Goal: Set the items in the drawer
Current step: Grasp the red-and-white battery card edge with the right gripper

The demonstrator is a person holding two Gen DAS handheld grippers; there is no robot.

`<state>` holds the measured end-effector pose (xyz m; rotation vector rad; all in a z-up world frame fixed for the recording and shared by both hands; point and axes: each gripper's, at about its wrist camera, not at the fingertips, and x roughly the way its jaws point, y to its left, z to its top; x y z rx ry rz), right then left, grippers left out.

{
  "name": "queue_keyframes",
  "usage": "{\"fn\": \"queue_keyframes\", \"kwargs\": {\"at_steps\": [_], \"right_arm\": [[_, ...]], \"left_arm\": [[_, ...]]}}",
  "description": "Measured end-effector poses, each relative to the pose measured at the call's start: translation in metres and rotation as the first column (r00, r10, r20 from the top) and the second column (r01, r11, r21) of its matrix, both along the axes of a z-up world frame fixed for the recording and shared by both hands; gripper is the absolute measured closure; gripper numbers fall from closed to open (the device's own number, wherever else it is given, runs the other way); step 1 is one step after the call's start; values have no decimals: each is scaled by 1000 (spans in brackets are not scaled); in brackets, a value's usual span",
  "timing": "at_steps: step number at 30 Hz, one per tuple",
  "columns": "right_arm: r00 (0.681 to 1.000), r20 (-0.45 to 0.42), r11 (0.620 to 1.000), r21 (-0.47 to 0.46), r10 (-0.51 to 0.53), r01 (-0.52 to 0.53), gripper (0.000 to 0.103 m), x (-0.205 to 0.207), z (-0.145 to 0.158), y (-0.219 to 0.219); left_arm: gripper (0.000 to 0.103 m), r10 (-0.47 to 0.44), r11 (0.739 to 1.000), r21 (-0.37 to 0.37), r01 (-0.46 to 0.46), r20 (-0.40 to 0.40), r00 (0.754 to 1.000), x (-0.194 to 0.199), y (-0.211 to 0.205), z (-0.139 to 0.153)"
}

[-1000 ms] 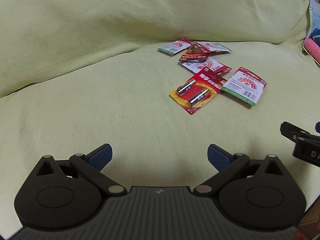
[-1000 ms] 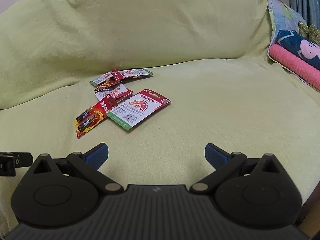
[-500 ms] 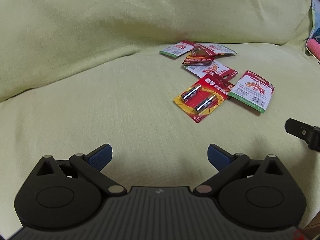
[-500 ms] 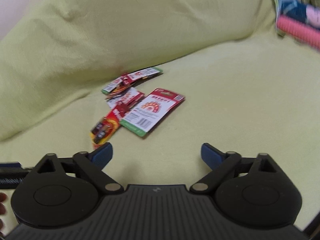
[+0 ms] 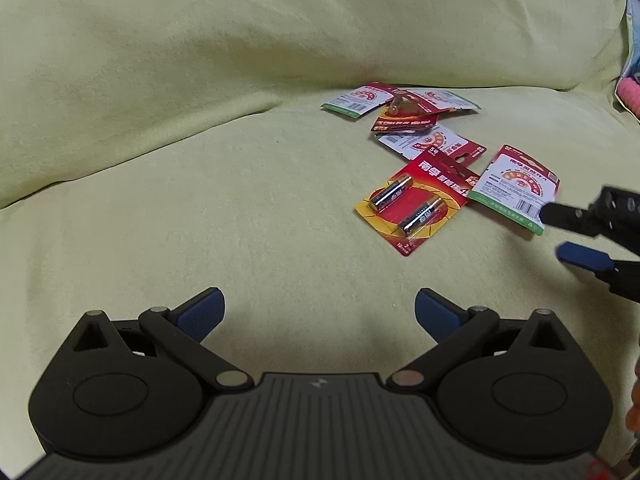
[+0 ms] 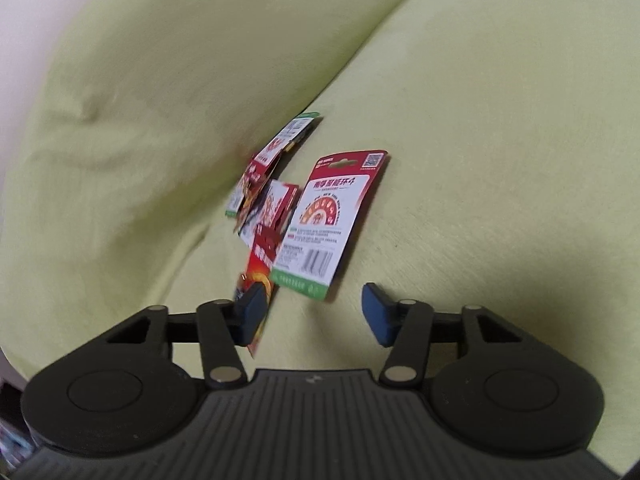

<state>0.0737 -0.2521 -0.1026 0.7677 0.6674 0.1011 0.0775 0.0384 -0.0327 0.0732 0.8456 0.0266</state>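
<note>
Yellow-green sofa cushion point(image 5: 200, 184) carries battery packs; the right gripper point(image 6: 312, 312), rolled and advanced since before, is aimed open-jawed at the face-down battery pack point(image 6: 328, 216); the left gripper point(image 5: 318, 312) is held open, idle.

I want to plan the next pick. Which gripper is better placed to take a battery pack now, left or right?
Right. The right gripper is open and close to the face-down pack, whose near edge lies just ahead of its fingers. The left gripper is open too, but hangs farther back over bare cushion.
</note>
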Motion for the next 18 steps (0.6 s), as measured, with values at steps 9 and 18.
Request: {"fn": "queue_keyframes", "kwargs": {"at_steps": [9,18], "right_arm": [[997,-62,988,144,-50,59,92,28,-18,1],[999,-35,991,135,9,-4,96,7,-12,1]], "left_arm": [[1,1,1000,-13,-1,-19,1000,4,1,-6],[1,-1,1000,-18,1,-18,1000,-1,0,-2]]}}
